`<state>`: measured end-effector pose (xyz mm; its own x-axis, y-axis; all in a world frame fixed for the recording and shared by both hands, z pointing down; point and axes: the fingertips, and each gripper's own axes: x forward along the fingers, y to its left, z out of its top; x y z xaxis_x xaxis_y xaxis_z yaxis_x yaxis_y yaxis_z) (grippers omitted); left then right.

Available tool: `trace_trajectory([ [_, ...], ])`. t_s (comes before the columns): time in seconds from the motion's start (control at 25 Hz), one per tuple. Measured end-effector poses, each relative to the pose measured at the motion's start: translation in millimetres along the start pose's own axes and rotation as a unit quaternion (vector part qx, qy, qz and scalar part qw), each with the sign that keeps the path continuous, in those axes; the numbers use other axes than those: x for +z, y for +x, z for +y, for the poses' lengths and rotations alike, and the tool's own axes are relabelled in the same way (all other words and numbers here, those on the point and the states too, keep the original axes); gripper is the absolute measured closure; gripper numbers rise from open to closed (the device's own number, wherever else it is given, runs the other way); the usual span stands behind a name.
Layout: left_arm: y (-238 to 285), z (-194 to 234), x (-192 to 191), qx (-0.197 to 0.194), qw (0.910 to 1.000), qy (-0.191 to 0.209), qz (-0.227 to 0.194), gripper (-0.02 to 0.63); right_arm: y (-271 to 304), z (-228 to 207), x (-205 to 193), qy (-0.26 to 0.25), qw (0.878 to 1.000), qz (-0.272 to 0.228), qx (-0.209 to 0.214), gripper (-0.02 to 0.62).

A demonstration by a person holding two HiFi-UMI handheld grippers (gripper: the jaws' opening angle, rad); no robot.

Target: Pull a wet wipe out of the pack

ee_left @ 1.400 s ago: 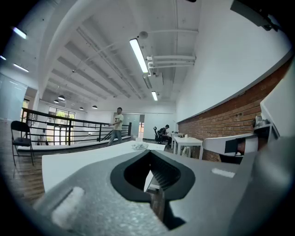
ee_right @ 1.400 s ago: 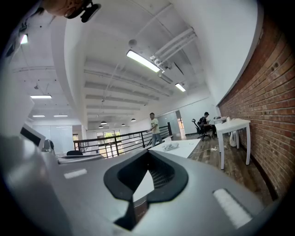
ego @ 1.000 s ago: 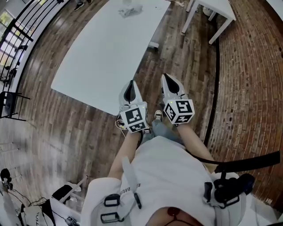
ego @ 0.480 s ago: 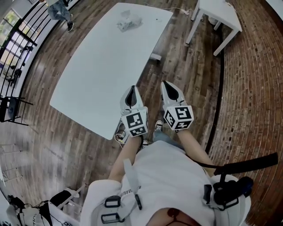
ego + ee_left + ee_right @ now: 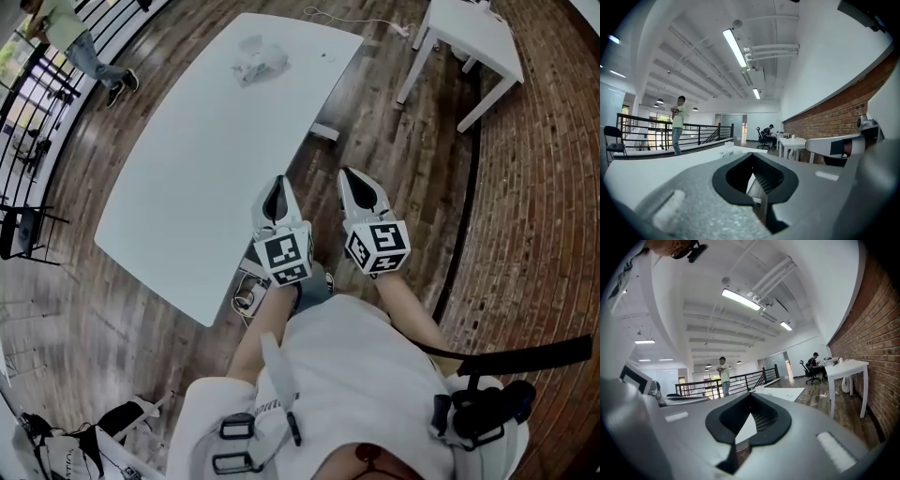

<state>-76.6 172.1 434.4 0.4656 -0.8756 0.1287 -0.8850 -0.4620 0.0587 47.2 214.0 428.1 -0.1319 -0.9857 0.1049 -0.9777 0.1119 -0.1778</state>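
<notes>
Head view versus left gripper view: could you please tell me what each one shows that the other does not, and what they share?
Only the head view shows the wearer's white shirt and the marker cube on the left gripper. Only the left gripper view shows the ceiling lights and a seated person across the room. Both show the long white table, the wipe pack lying untouched at its far end, and a standing person by the railing.
</notes>
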Motion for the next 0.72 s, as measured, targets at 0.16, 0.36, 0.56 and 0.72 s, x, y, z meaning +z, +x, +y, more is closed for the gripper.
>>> trace_trajectory([
  [0.16, 34, -4, 4, 0.001, 1.0000, -0.001, -0.001, 0.604, 23, -21, 6, 0.003, 1.000, -0.002, 0.001, 0.591],
  [0.36, 84, 0, 3, -0.001, 1.0000, -0.002, 0.001, 0.604, 65, -45, 7, -0.001, 1.000, 0.004, -0.002, 0.591],
  [0.56, 157, 13, 10, 0.000, 1.0000, -0.009, 0.004, 0.604, 133, -73, 16, -0.007, 1.000, 0.008, 0.001, 0.591],
  [0.72, 209, 29, 11, -0.003, 1.0000, -0.002, 0.009, 0.604, 187, -90, 23, -0.006, 1.000, 0.009, 0.002, 0.591],
])
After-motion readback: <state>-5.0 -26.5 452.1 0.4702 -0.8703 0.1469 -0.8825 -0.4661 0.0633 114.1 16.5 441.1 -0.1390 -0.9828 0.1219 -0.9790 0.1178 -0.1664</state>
